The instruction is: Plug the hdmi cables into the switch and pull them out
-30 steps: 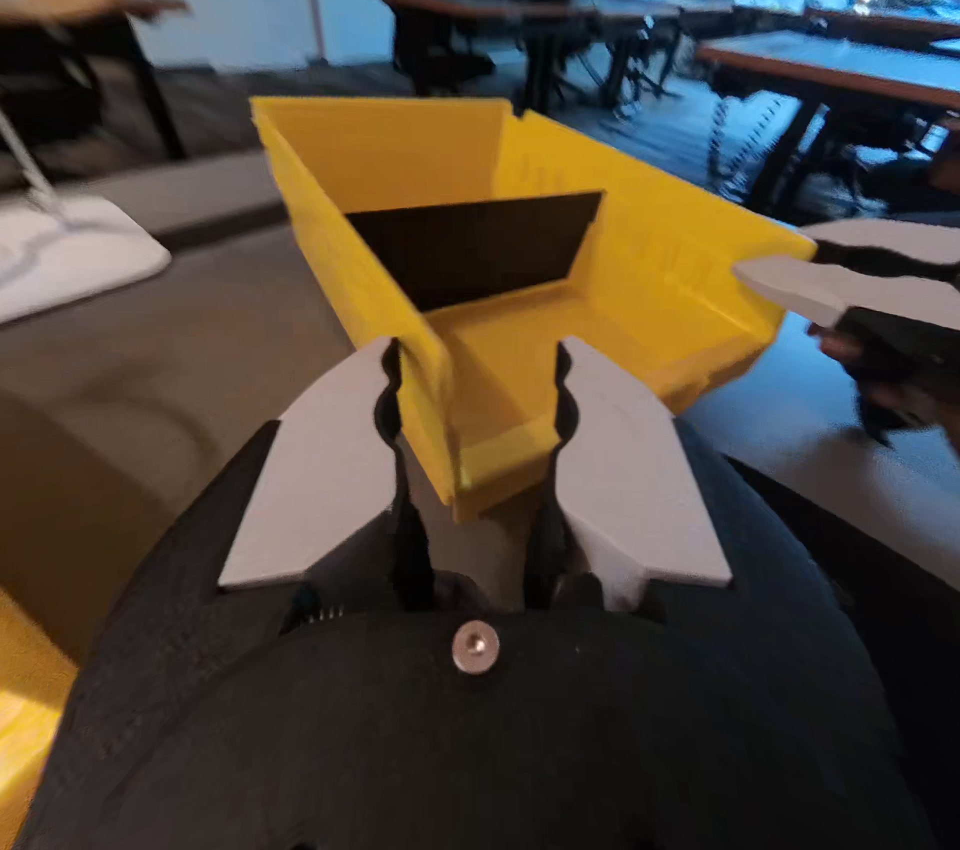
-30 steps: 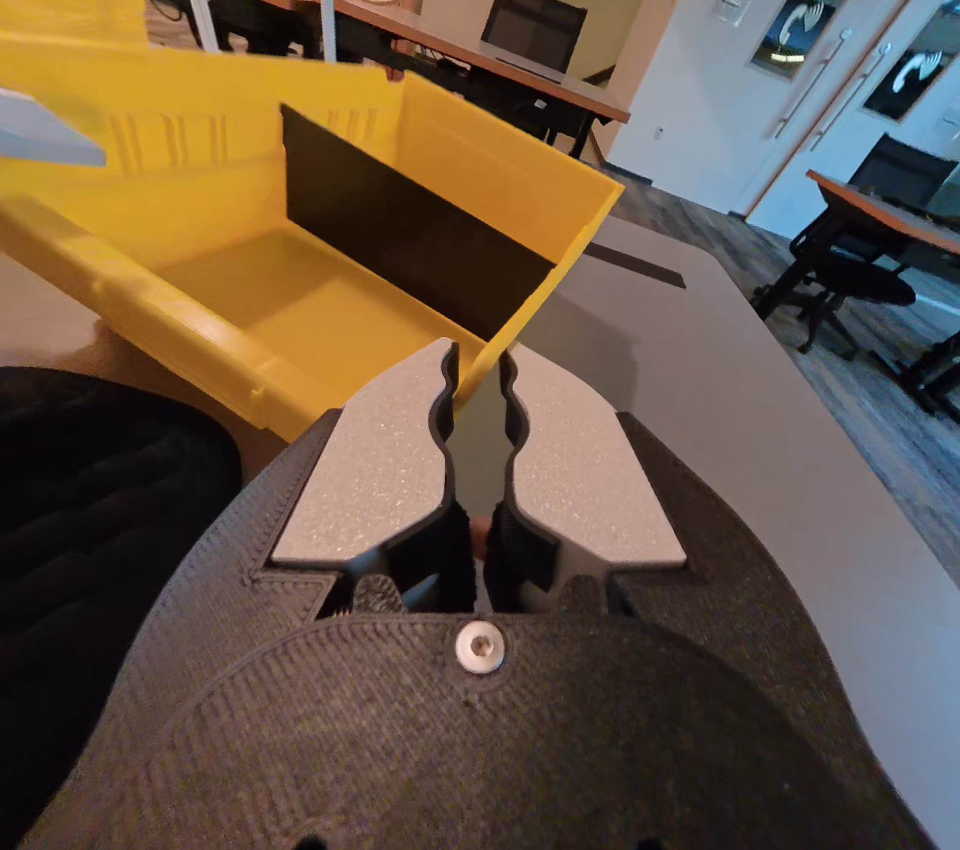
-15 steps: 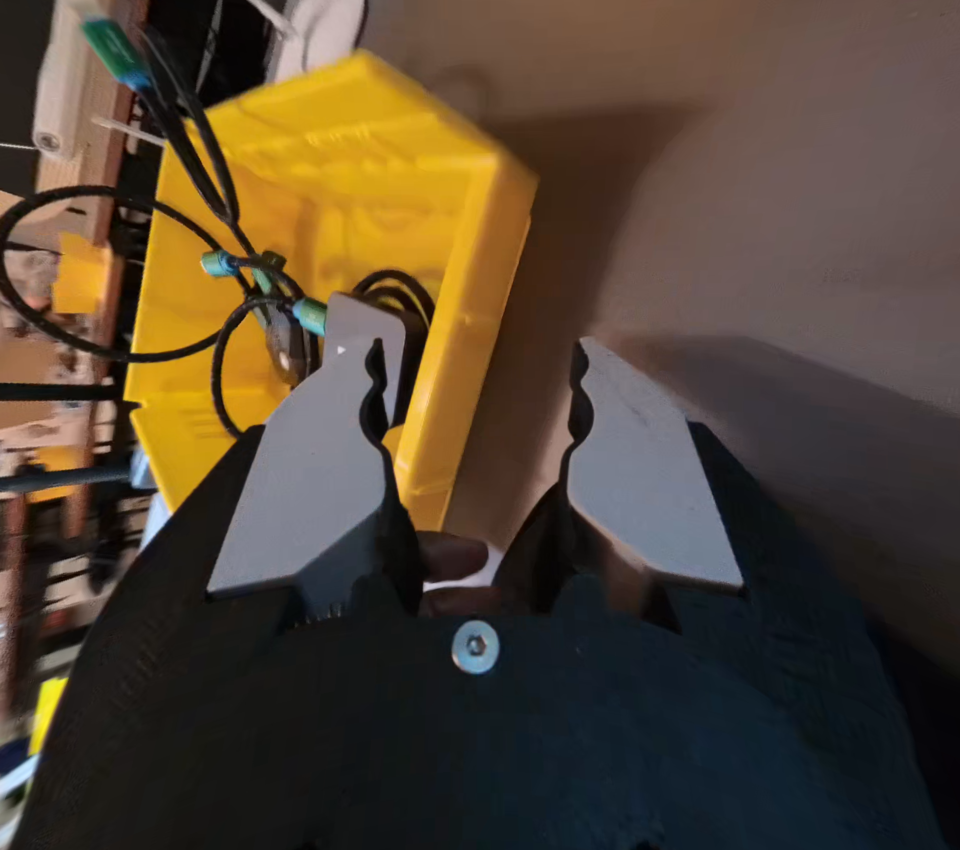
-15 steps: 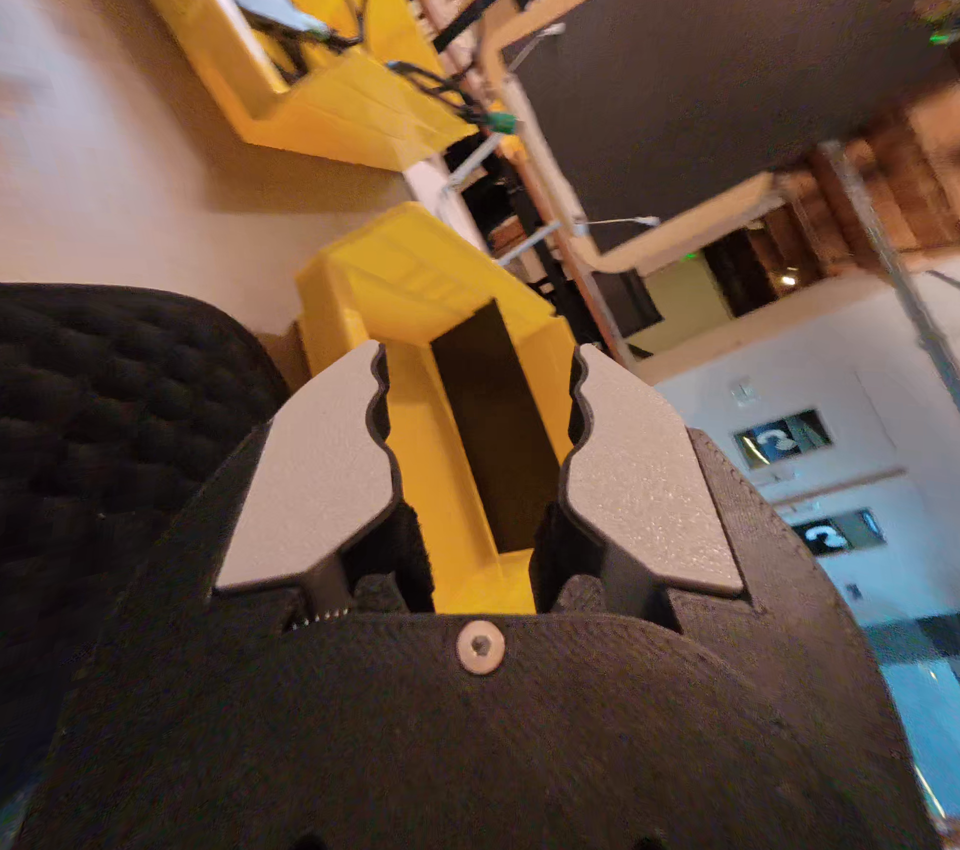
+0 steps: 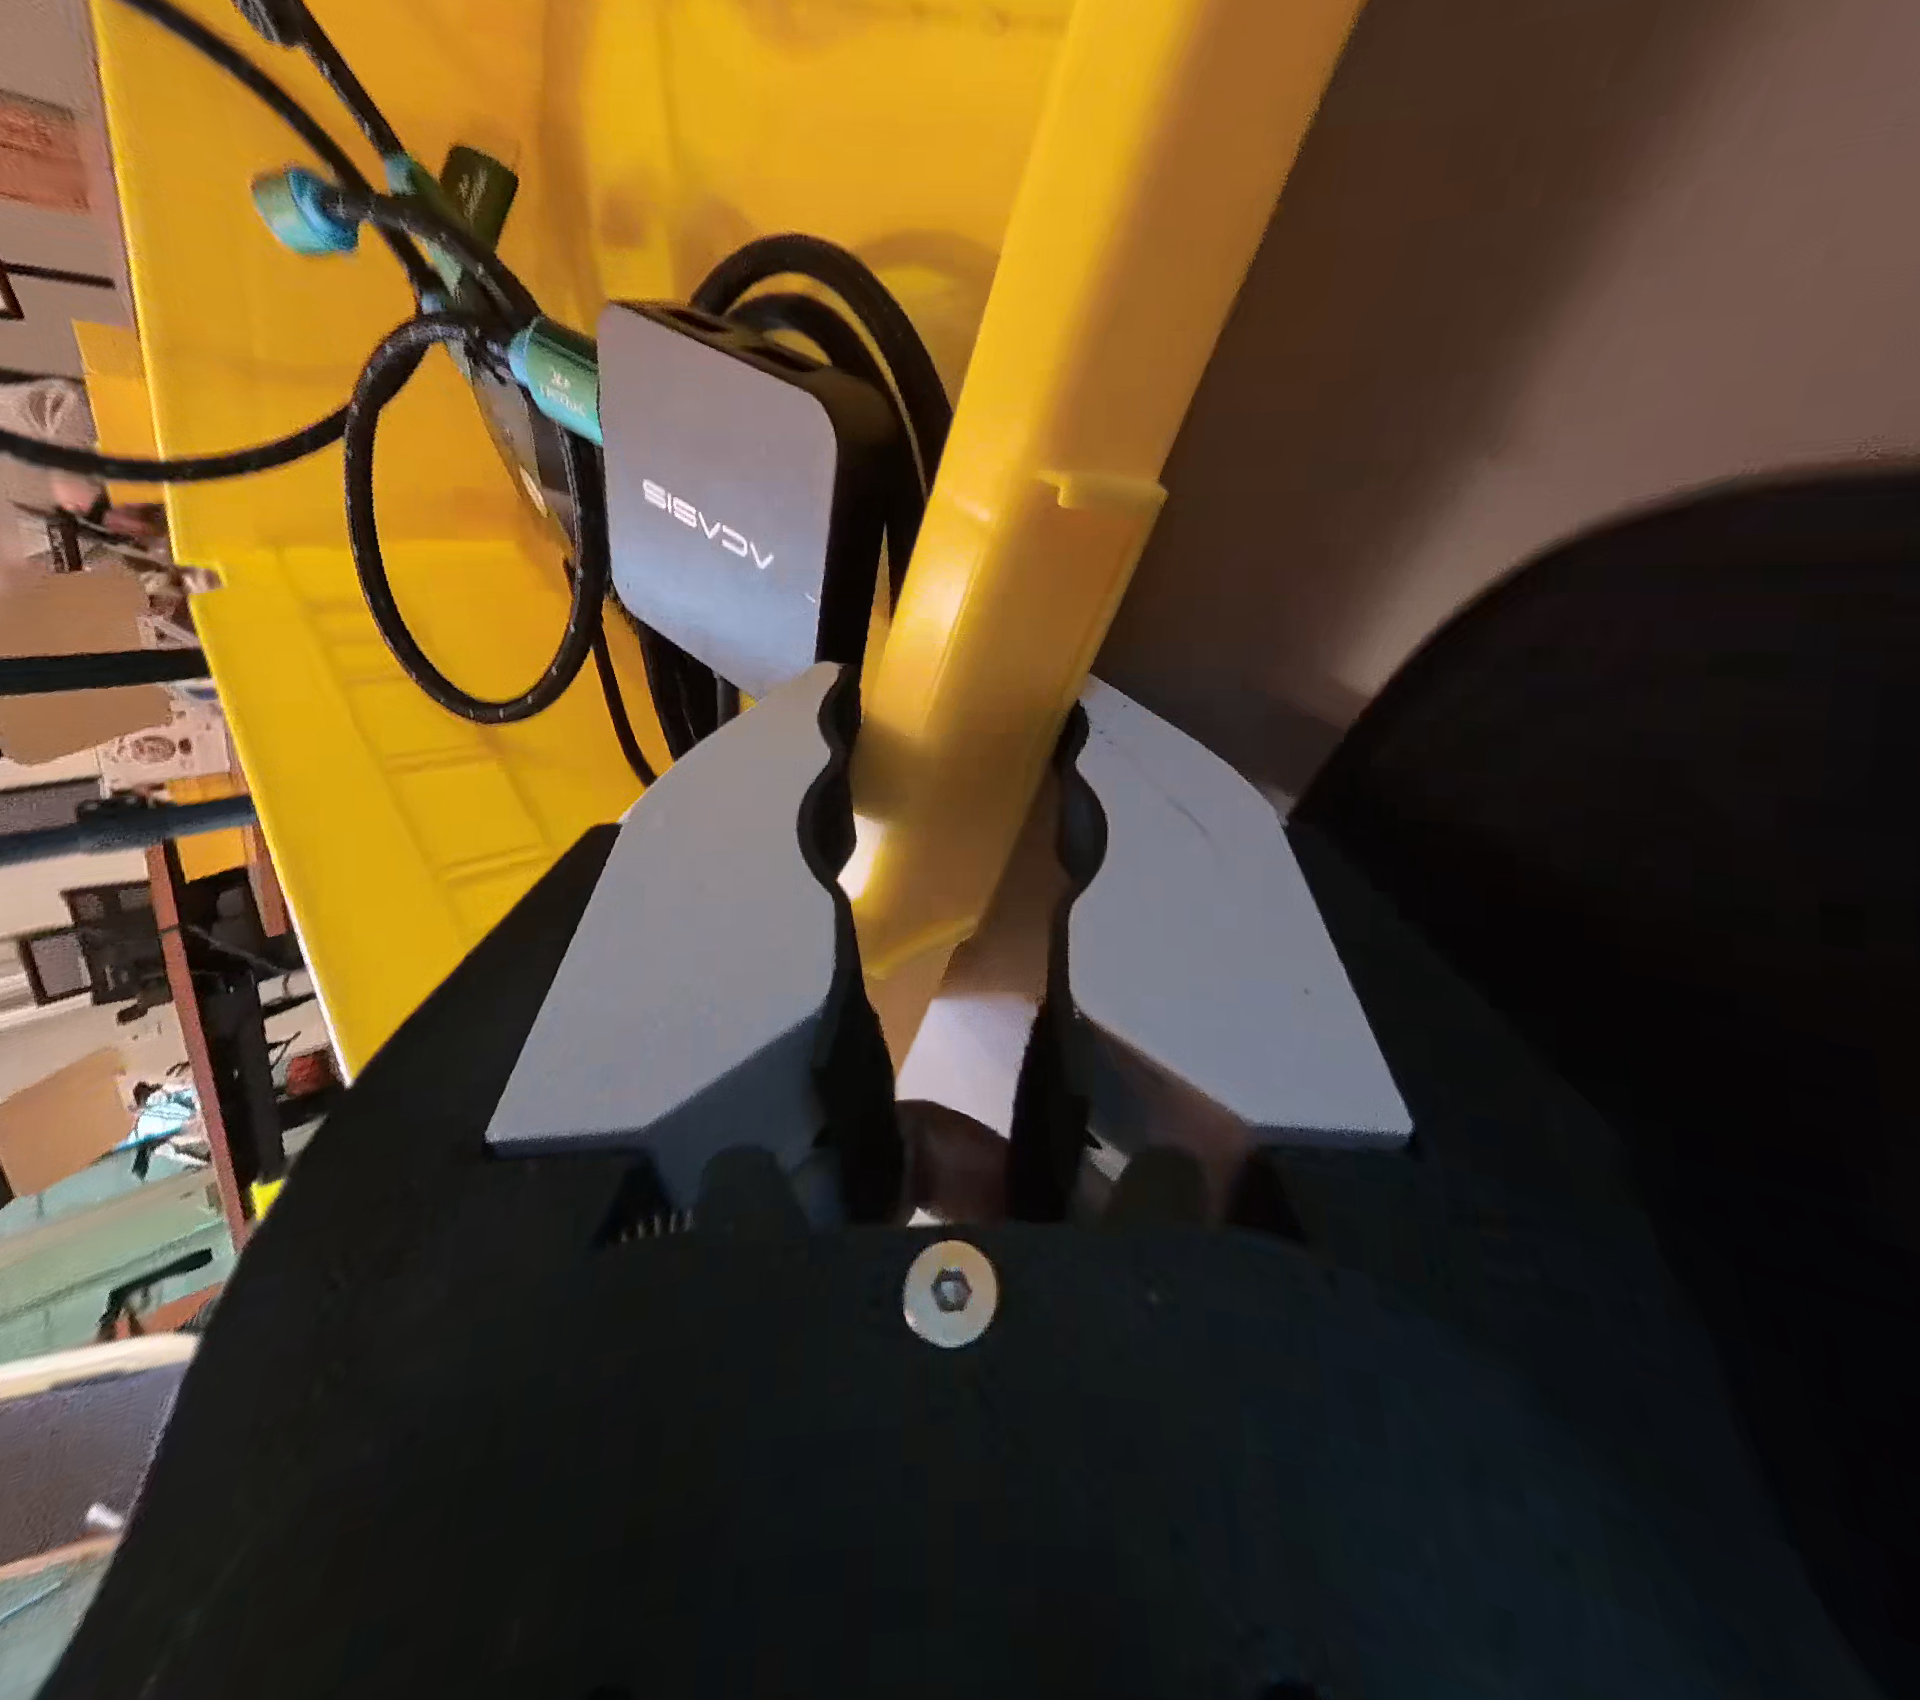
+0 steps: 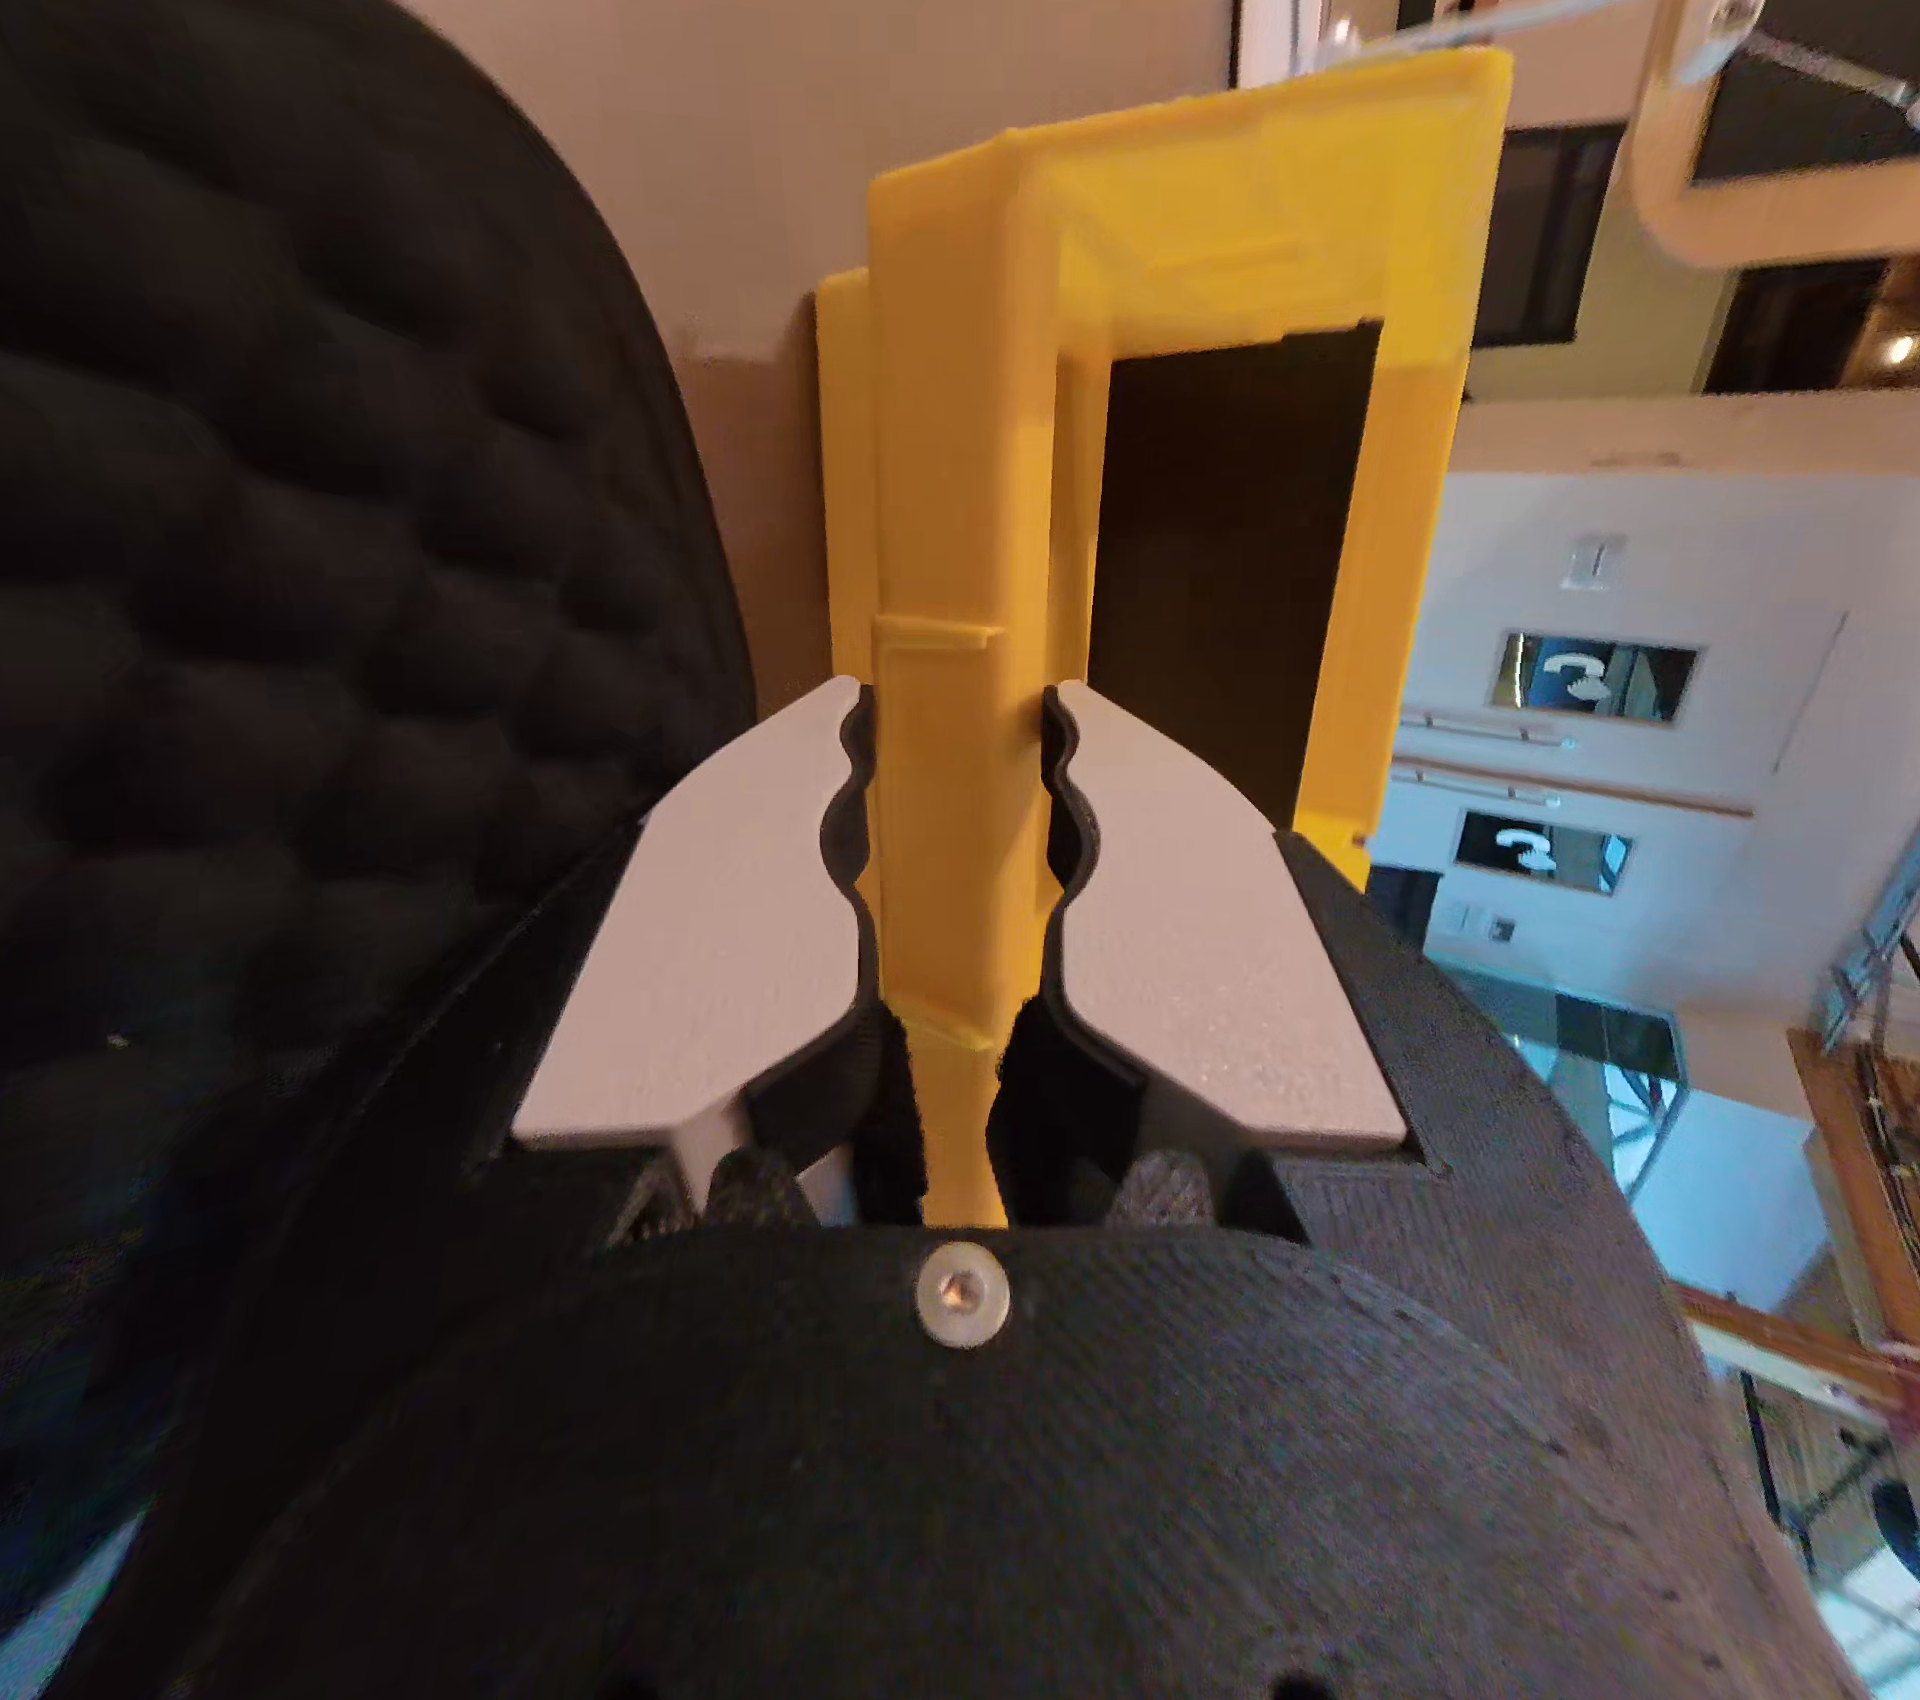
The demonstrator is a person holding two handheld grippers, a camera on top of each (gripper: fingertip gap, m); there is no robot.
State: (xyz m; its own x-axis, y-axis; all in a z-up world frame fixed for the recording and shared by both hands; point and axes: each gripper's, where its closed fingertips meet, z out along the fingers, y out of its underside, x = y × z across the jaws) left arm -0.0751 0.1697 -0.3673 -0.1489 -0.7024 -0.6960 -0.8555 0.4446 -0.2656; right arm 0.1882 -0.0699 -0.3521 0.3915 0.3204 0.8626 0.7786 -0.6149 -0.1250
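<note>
Both grippers clamp yellow bin rims; the switch and cables are untouched inside the left one.

Your left gripper [image 5: 956,777] has its jaws closed on the rim of the yellow bin [image 5: 1122,196] holding the grey switch [image 5: 717,487] and the tangled black hdmi cables [image 5: 468,528], one teal-ended plug [image 5: 556,393] lying against the switch's side. Your right gripper [image 6: 956,777] has its jaws pinching the wall of a second bin [image 6: 1195,237] with a black divider [image 6: 1216,549]. Set both bins flat on the counter [image 5: 1558,196], release, then reach for the switch body first and steady it before taking a plug.
</note>
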